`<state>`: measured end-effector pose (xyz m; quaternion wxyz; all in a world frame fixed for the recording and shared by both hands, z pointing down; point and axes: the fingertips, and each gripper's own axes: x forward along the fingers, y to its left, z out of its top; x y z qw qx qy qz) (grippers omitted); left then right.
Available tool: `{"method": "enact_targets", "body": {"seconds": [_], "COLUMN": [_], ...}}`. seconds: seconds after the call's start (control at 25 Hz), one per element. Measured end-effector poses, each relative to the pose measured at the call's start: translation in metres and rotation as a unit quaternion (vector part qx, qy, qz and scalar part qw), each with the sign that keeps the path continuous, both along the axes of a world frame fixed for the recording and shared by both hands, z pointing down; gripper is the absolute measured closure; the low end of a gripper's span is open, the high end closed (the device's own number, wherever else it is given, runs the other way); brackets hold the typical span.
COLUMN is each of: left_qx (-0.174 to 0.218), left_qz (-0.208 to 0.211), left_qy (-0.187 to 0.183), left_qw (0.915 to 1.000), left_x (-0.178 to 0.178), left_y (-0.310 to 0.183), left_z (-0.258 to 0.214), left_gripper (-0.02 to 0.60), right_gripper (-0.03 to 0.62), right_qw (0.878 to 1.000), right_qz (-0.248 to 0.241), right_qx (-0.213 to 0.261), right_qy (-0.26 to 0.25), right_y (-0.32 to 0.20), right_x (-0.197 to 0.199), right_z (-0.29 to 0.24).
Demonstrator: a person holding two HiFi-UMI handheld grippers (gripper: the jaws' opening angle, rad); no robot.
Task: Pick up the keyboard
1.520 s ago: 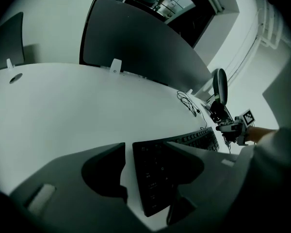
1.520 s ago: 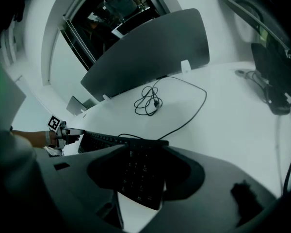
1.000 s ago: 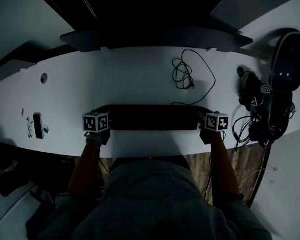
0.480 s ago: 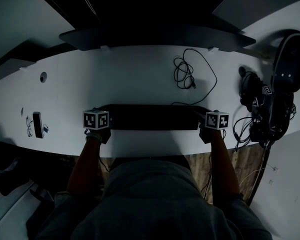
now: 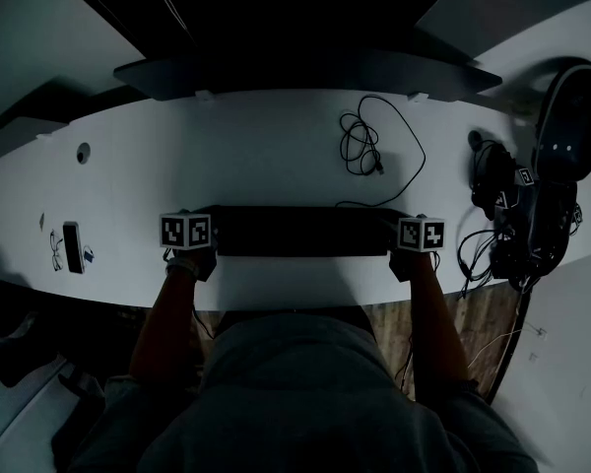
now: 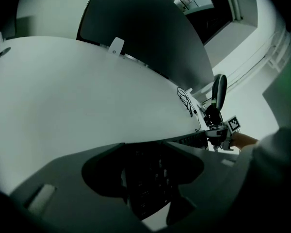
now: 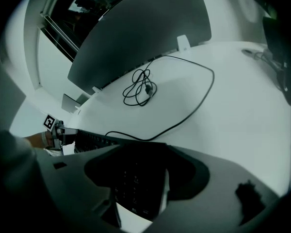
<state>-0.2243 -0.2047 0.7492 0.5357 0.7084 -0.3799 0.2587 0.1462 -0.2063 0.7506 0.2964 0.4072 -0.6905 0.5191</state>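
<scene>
The keyboard point(image 5: 305, 232) lies on the desk point(image 5: 276, 156), one end between each tool's jaws. The left tool point(image 6: 148, 178), jaws just closing, and the right tool point(image 7: 136, 178) stand wide, not yet clamped; lifting early or unevenly could drop one end

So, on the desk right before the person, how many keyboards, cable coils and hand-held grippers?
keyboard: 1
cable coil: 1
hand-held gripper: 2, left and right; left jaws just closing, keyboard end between them
Total: 4
</scene>
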Motion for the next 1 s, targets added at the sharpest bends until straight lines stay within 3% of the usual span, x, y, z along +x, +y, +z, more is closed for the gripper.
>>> {"method": "enact_targets", "body": {"seconds": [0.48, 1.0], "left_qx": [0.01, 0.092], "left_qz": [-0.031, -0.037], "left_qy": [-0.011, -0.007], "left_qw": [0.9994, 0.995], "left_x": [-0.001, -0.009], "left_y": [0.0, -0.007], "left_z": [-0.004, -0.052], "left_gripper": [0.341, 0.342], "right_gripper": [0.33, 0.33], "right_qw": [1.0, 0.996], "right_qz": [0.005, -0.018], "right_qx": [0.011, 0.08], "right_qy": [0.016, 0.024], "right_y": [-0.001, -0.013], "right_x": [-0.005, -0.011], "right_z": [-0.013, -0.058]}}
